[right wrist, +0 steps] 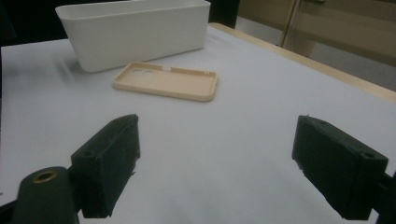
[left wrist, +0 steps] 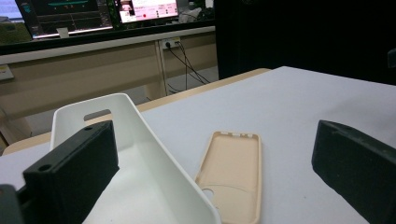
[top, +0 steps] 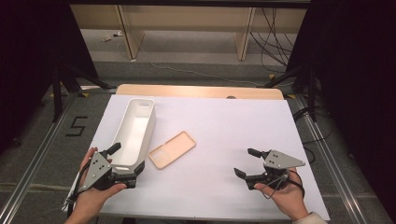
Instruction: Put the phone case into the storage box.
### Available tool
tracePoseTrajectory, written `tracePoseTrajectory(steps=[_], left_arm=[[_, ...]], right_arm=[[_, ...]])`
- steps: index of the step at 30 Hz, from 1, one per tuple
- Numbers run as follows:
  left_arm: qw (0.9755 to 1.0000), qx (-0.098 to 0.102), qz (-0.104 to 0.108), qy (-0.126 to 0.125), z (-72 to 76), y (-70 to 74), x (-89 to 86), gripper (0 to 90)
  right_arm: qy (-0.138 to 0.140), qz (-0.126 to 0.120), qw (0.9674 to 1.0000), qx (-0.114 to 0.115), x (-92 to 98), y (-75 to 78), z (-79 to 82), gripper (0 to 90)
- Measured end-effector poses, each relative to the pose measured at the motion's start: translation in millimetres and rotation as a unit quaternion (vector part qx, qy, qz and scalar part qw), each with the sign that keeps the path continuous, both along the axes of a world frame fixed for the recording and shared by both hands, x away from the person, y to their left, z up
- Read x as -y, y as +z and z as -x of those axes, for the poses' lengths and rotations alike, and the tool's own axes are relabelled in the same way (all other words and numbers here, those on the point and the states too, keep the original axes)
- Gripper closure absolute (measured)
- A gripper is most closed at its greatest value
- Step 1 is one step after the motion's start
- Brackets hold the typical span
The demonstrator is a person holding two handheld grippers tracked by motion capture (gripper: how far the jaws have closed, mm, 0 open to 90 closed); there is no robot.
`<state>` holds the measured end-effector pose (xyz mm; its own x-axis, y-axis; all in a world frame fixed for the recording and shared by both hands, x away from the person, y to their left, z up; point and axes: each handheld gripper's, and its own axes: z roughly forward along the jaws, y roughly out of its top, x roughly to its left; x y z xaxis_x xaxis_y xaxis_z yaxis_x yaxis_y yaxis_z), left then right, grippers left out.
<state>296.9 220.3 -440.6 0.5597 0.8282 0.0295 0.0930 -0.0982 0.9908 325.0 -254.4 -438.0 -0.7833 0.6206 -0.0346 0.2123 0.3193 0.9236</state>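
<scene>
Peach phone case (top: 172, 149) lies flat on white table cover (top: 224, 130), inner side up, left of centre, just beside long white bin (top: 135, 130) near left edge.

Left gripper (top: 126, 161) near front-left corner, jaws spread wide, one jaw over bin's near end, grasping nothing.

Right gripper (top: 246, 162) near front-right, jaws released, empty, well apart from case.

My right tongs (top: 246, 162) hang open over bare worktop (top: 233, 126); free run toward 10 o'clock to the phone case (top: 172, 149), nothing btwn. My left tongs (top: 125, 160), also open, straddle the near end wall of the white bin (top: 135, 126). That bin blocks 12 o'clock; the case lies just beside it at 2 o'clock.
</scene>
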Motion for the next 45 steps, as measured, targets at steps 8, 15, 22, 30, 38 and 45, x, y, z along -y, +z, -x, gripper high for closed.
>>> tracePoseTrajectory(steps=[8, 15, 22, 30, 38, 45], left_arm=[[1.0000, -0.003, -0.001, 0.001, 0.7, -0.3, 0.4, 0.2], [1.0000, -0.002, -0.001, -0.008, -1.6, -0.7, 3.2, 1.0], [1.0000, -0.004, 0.008, -0.003, -0.1, -0.1, -1.6, 2.1], [0.9999, -0.006, 0.011, -0.002, 1.1, -0.3, -1.0, 2.8], [0.9999, -0.004, 0.010, -0.002, 2.4, -0.2, -1.3, 3.0], [0.9999, -0.005, 0.012, -0.002, 3.0, -0.2, -2.2, 3.1]], right_arm=[[0.009, -0.004, 0.9999, 0.014, -1.9, -0.5, -5.1, 18.2], [0.027, 0.013, 0.9994, 0.017, -6.1, 5.1, -7.0, 59.4], [0.047, 0.052, 0.9975, -0.003, -24.0, 7.4, -16.0, 90.0], [0.064, 0.076, 0.9949, -0.020, -57.8, 9.6, -39.7, 90.0], [0.068, 0.089, 0.9932, -0.030, -91.2, 5.8, -68.9, 90.0], [0.067, 0.105, 0.9915, -0.037, -115.2, 0.3, -94.6, 90.0]])
